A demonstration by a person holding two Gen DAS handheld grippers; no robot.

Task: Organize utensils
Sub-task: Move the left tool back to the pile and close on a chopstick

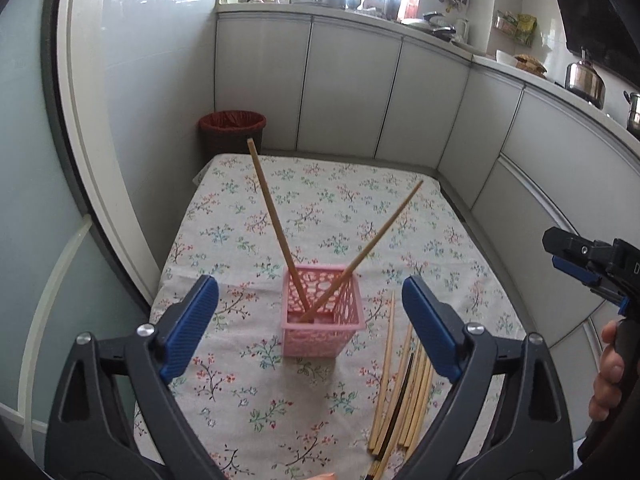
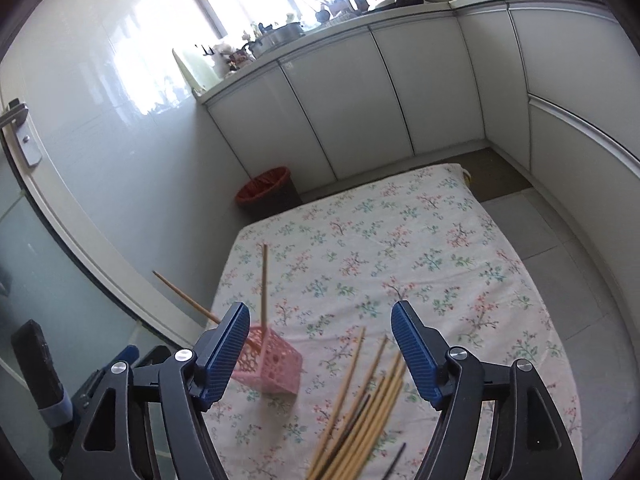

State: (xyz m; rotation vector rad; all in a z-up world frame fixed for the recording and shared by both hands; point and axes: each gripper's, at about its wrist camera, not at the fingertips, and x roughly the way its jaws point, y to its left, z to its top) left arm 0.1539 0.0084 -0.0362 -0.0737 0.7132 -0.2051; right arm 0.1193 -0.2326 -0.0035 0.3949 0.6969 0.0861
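A pink lattice basket (image 1: 323, 324) (image 2: 274, 364) stands on the flowered tablecloth (image 1: 320, 208) and holds two wooden chopsticks (image 1: 276, 224) that lean apart in a V. Several more wooden chopsticks and a dark one (image 1: 404, 392) (image 2: 360, 412) lie loose to the basket's right. My left gripper (image 1: 310, 324) is open, its blue pads either side of the basket and short of it, nothing between them. My right gripper (image 2: 320, 352) is open above the loose pile, empty; it also shows at the right edge of the left wrist view (image 1: 588, 260), held by a hand.
A dark bin with a red liner (image 1: 233, 128) (image 2: 266, 190) stands on the floor past the table's far left corner. White cabinets (image 1: 352, 92) run along the back and right, with pots and kitchenware on the counter. A glass door frame (image 2: 24, 136) is to the left.
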